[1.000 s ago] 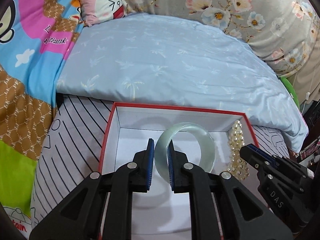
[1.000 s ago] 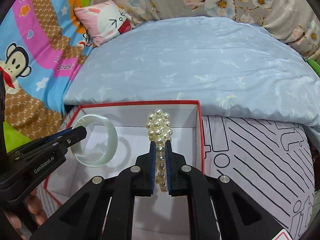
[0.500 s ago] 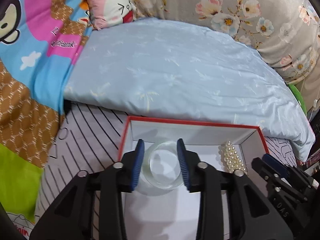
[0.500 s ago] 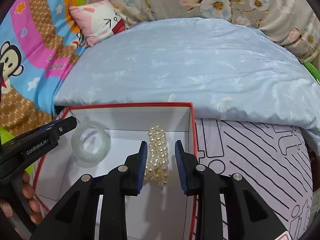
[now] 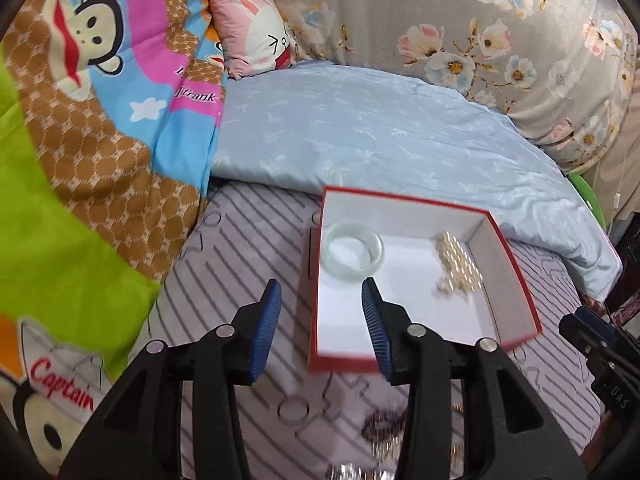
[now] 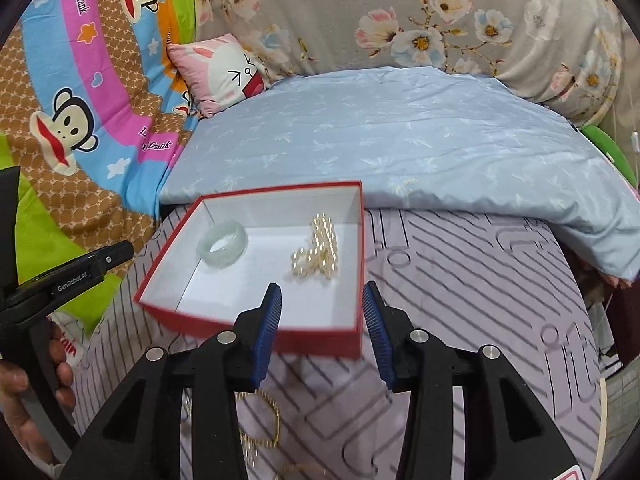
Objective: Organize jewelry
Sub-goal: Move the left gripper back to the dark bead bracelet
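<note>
Both tools (image 5: 320, 320) (image 6: 320, 320) released the bangle (image 5: 353, 255) and pearls (image 6: 318, 254), withdrawing.

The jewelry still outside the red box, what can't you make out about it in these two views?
- Gold chain bracelet, right wrist view: partly hidden behind the right gripper; its full shape is unclear.
- Thin gold piece, right wrist view: cut off by the bottom edge.
- Dark beaded item, left wrist view: blurred, partly behind the left gripper; type unclear.
- Shiny pieces, left wrist view: cut by the bottom edge.

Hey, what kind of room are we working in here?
Most likely a bedroom, on a bed: a light blue quilt, a pink bunny pillow and a cartoon monkey blanket surround the red jewelry box.
</note>
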Available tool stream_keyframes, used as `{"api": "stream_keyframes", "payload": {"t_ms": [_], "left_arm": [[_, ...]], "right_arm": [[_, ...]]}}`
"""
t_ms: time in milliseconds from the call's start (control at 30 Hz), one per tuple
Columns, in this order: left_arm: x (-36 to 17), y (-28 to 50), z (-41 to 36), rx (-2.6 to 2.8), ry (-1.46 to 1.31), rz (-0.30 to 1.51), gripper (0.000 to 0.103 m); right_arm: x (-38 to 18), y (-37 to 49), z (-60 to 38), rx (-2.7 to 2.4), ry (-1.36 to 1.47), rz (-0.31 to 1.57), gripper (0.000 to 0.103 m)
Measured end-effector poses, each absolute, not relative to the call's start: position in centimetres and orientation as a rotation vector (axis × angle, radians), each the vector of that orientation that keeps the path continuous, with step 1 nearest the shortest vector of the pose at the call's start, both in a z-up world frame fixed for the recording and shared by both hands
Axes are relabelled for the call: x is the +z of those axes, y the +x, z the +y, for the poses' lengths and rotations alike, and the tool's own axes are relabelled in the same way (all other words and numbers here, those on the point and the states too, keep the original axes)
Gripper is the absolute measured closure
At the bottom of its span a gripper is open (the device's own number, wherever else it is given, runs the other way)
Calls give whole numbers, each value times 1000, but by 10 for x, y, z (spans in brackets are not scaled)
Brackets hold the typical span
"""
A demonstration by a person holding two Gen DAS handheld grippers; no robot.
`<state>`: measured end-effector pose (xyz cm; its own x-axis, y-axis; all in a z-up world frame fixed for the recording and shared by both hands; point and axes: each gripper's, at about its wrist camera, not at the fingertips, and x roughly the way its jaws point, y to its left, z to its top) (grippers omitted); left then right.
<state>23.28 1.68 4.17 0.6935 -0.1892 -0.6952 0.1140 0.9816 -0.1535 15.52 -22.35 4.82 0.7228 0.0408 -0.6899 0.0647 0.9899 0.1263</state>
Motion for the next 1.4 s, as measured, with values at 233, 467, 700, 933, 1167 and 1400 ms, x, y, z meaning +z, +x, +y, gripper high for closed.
{"api": "stream_keyframes", "payload": {"t_ms": [233, 467, 700, 933, 1167, 1400], "left_arm": [[22, 173, 12, -201, -78, 839, 63], [-7, 130, 4, -233, -89, 921, 62], [-21, 102, -2, -212, -63, 927, 53], [-31, 89, -6, -251, -77, 961, 53], [-40, 78, -29, -316, -32, 980, 54], [-51, 75, -50, -345, 16, 996, 57]], "right_arm": [[29, 97, -212, -29, 126, 811, 61], [8, 55, -204, -15, 124, 870, 61], [-16, 31, -206, -26, 163, 917, 61], [-29, 29, -206, -52, 163, 930, 66], [-29, 30, -211, -67, 167, 926, 69], [-31, 31, -215, -67, 175, 931, 69]]}}
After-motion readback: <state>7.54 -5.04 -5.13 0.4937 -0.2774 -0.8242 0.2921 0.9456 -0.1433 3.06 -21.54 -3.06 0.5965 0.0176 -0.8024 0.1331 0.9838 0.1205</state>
